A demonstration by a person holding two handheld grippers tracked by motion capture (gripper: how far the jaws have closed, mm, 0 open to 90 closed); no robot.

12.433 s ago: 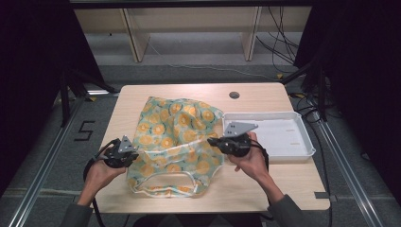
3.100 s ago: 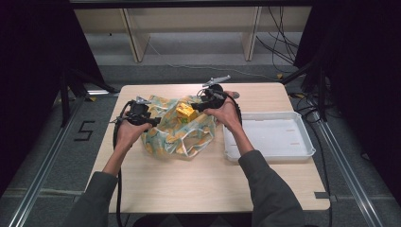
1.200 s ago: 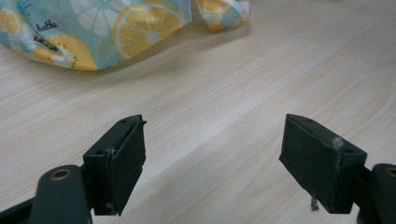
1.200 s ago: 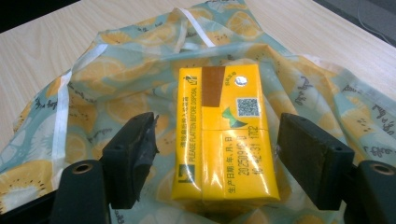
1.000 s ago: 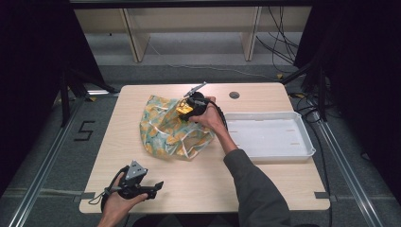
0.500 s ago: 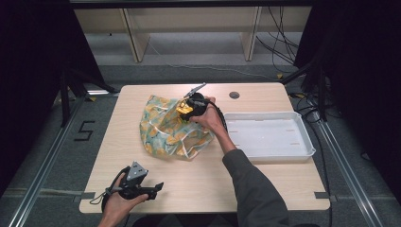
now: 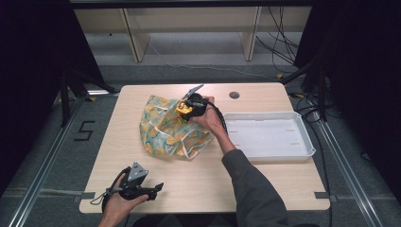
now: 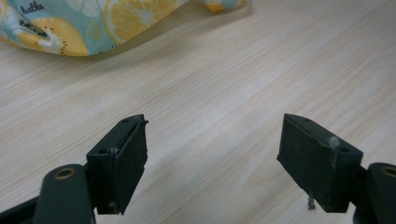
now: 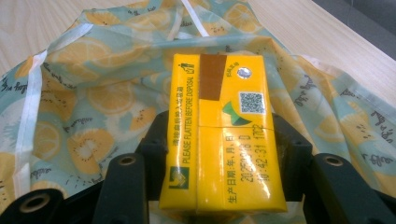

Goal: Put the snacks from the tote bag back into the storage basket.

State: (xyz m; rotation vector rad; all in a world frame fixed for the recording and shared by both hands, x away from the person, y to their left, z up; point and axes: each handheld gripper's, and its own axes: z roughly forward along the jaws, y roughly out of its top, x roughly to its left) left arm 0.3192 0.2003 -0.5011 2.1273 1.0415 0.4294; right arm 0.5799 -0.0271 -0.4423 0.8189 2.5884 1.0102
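Light wood table [image 7: 283, 189], rounded corners, grommet hole [image 7: 234, 95] at 12 o'clock edge. White tray [image 7: 302, 142] at 3 o'clock, open side up, just beside the bag. Citrus-print bag [image 7: 165, 135], teal and yellow with white trim, crumpled slightly toward 11 o'clock of table centre. Right gripper [image 7: 189, 108] over bag's 1 o'clock corner, jaws clamped on yellow drink carton [image 7: 183, 109]. Carton end-on in right gripper view [image 9: 224, 135], pinched between both jaws, bag fabric [image 9: 93, 93] directly behind; printed text, QR code, brown strip, foil straw spot visible. Left gripper [image 7: 152, 189] down at 7 o'clock table edge, well apart from bag, jaws wide apart over bare wood; bag hem [image 8: 84, 28] at 11 o'clock in left gripper view.
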